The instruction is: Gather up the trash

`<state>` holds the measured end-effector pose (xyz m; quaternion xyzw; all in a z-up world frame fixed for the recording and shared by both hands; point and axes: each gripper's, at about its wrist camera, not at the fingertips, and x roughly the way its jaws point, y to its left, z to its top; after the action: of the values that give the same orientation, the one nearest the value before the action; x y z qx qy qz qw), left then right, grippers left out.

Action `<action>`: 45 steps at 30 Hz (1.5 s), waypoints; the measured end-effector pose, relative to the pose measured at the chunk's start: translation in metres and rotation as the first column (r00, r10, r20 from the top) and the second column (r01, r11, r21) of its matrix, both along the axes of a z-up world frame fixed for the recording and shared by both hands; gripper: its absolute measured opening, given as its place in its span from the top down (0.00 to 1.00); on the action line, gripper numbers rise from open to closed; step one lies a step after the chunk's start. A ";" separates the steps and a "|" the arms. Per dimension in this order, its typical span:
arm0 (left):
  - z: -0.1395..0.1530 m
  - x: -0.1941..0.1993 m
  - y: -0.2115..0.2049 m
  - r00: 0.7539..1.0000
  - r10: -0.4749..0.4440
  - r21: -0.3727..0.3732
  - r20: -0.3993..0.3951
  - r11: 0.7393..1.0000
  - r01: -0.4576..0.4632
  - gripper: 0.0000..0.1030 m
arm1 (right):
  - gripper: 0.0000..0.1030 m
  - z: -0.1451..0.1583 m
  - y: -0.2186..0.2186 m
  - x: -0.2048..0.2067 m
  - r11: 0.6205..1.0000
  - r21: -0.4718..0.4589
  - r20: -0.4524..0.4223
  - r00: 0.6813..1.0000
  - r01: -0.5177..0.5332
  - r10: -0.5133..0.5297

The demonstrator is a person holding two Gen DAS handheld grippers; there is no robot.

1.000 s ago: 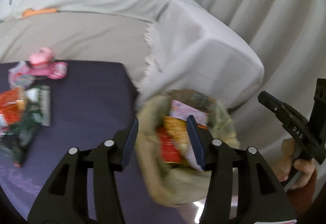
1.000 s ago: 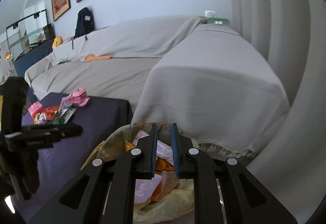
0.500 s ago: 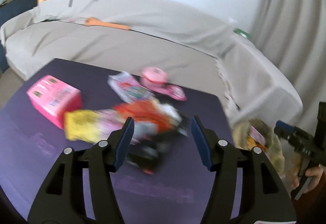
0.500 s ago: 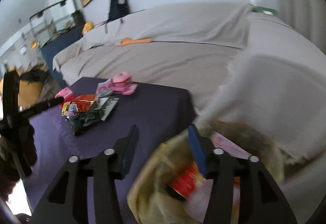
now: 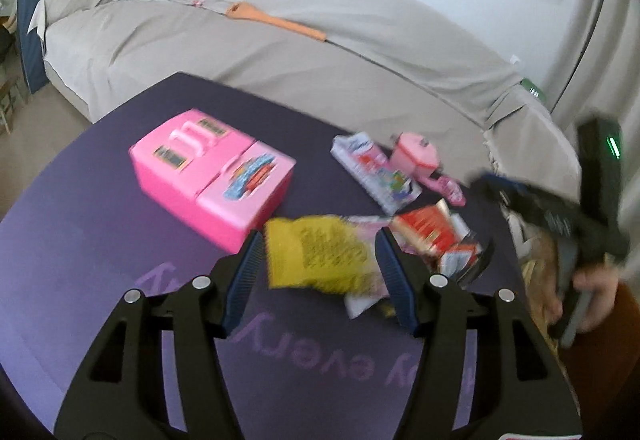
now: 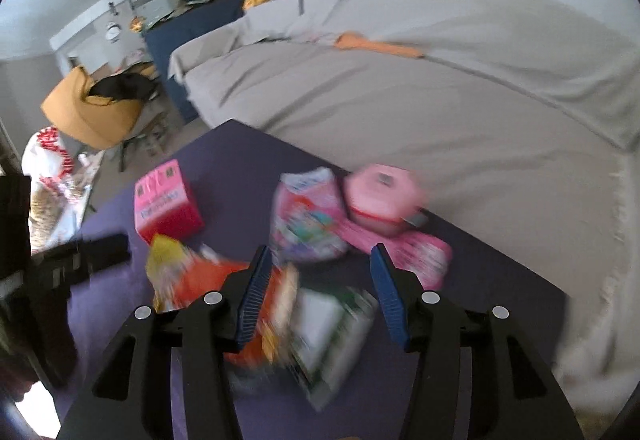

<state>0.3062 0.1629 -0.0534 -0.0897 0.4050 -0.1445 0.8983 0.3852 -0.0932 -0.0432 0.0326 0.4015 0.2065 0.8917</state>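
Task judged unfinished: the litter lay loose on the purple-covered bench [image 5: 100, 240]. Left to right in the left wrist view: a pink toy box [image 5: 208, 176], probably not trash; a crumpled yellow wrapper [image 5: 316, 256] framed by the left tongs [image 5: 320, 272], released, nothing gripped; a red-and-white snack packet [image 5: 432, 232]. The right tongs [image 6: 320, 292], likewise released and empty, hung above a green-and-white packet [image 6: 332, 328]. No bin in view.
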 end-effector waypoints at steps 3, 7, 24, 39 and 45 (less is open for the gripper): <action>0.001 -0.007 0.008 1.000 -0.007 0.015 0.005 1.000 0.007 0.46 | 0.53 -0.011 0.025 0.031 0.999 -0.006 -0.057 0.998 -0.036 0.035; 0.007 -0.013 0.018 1.000 -0.020 0.002 0.023 1.000 0.020 0.46 | 0.53 -0.033 0.046 0.056 0.996 -0.079 -0.123 0.992 -0.044 0.034; -0.005 -0.013 0.035 1.000 -0.002 -0.032 -0.024 0.999 0.001 0.45 | 0.52 -0.053 0.054 0.058 0.984 -0.172 -0.199 0.980 -0.042 0.007; 0.006 -0.019 0.013 0.998 -0.059 -0.019 0.004 0.998 0.059 0.45 | 0.94 0.005 0.021 0.005 0.993 -0.120 -0.051 0.999 -0.013 0.007; 0.017 0.017 -0.025 0.991 -0.128 -0.050 -0.030 0.991 0.126 0.45 | 0.53 0.003 -0.033 0.011 0.994 -0.070 0.001 0.996 0.087 -0.087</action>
<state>0.3229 0.1376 -0.0368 -0.0876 0.4211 -0.2095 0.8782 0.3967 -0.1265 -0.0404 0.0192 0.4076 0.1533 0.9000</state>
